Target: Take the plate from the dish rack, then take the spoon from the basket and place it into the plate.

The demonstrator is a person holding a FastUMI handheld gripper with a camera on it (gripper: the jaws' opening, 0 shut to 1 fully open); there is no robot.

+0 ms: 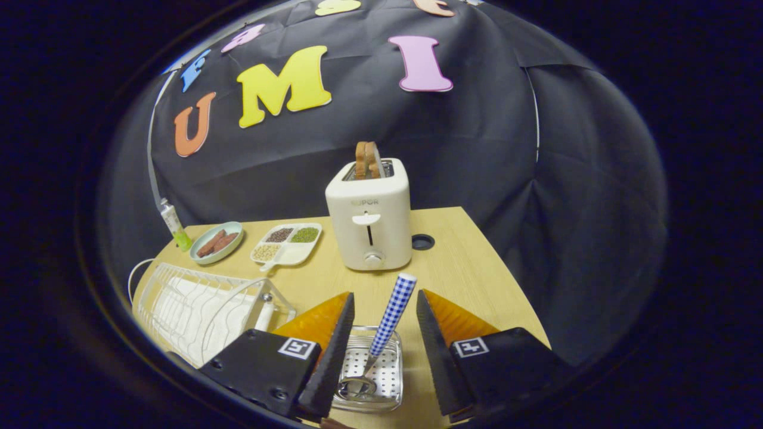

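Wooden table point(477, 280), spoon point(387, 322) between open jaws.

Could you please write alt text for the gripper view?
The open gripper hangs over a perforated basket, its fingers flanking a checked-handled spoon standing in it. Beyond: a toaster with bread, left a white dish rack.

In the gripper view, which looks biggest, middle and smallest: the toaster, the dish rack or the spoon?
1. Dish rack, though it sits nearer the camera, which helps.
2. Toaster, farther back, so the top two are unsure.
3. Spoon, clearly smallest, standing in the basket between the open tongs.
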